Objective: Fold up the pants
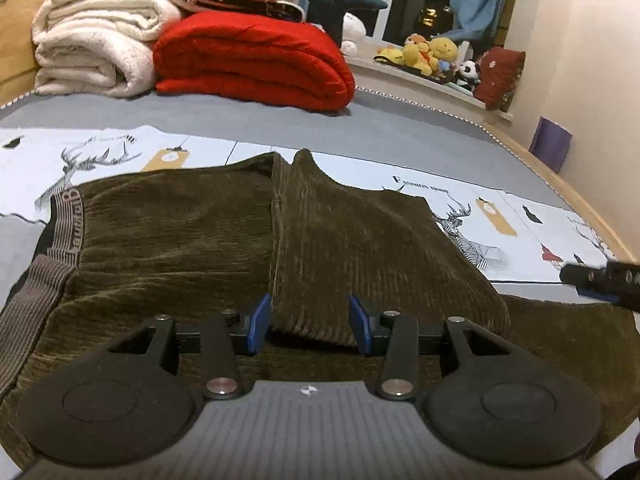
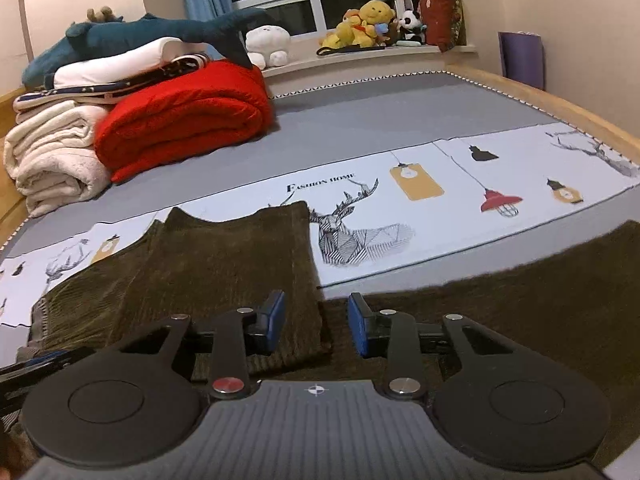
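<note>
Olive-brown corduroy pants (image 1: 180,240) lie flat on the bed, the grey striped waistband (image 1: 66,224) at the left. One leg end is folded back over the body as a flap (image 1: 360,248). My left gripper (image 1: 310,322) is open, its blue pads on either side of the flap's near edge. My right gripper (image 2: 316,322) is open over the pants (image 2: 224,264), by the flap's right edge; the other leg (image 2: 540,304) stretches to the right. The right gripper's tip shows in the left wrist view (image 1: 600,280).
A red quilt (image 1: 252,64) and a white blanket (image 1: 92,40) are stacked at the far side of the bed. Plush toys (image 2: 368,20) sit on the window sill. A printed white sheet (image 2: 440,208) lies under the pants. The wooden bed frame (image 2: 560,108) runs along the right.
</note>
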A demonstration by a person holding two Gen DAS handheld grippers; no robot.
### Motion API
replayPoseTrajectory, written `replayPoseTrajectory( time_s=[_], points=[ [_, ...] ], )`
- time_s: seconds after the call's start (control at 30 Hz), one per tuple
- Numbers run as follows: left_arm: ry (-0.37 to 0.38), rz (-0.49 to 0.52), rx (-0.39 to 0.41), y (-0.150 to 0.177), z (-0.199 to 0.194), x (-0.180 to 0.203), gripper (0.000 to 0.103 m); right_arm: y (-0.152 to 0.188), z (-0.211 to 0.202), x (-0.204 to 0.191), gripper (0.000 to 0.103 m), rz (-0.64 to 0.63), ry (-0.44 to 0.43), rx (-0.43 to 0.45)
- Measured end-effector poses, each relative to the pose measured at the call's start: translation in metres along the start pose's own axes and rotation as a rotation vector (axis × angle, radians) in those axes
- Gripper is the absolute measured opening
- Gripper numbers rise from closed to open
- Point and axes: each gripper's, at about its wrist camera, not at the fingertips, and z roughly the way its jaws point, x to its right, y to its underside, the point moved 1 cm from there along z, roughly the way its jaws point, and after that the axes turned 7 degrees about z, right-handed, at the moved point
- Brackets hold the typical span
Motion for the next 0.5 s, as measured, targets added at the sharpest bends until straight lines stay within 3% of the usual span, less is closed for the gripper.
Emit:
replayPoseTrajectory(
  time_s=[0.23,0.5],
  points=[
    [0.011,0.023,0.010,-0.001,0.009,0.009,0.048,-0.051,0.039,-0.011,0.036,-0.006,-0.040,-0.015],
    [0.019,0.021,-0.012,-0.006,0.024,0.009,0.047,-0.092,0.104,-0.029,0.037,0.018,-0.100,-0.113]
  ],
)
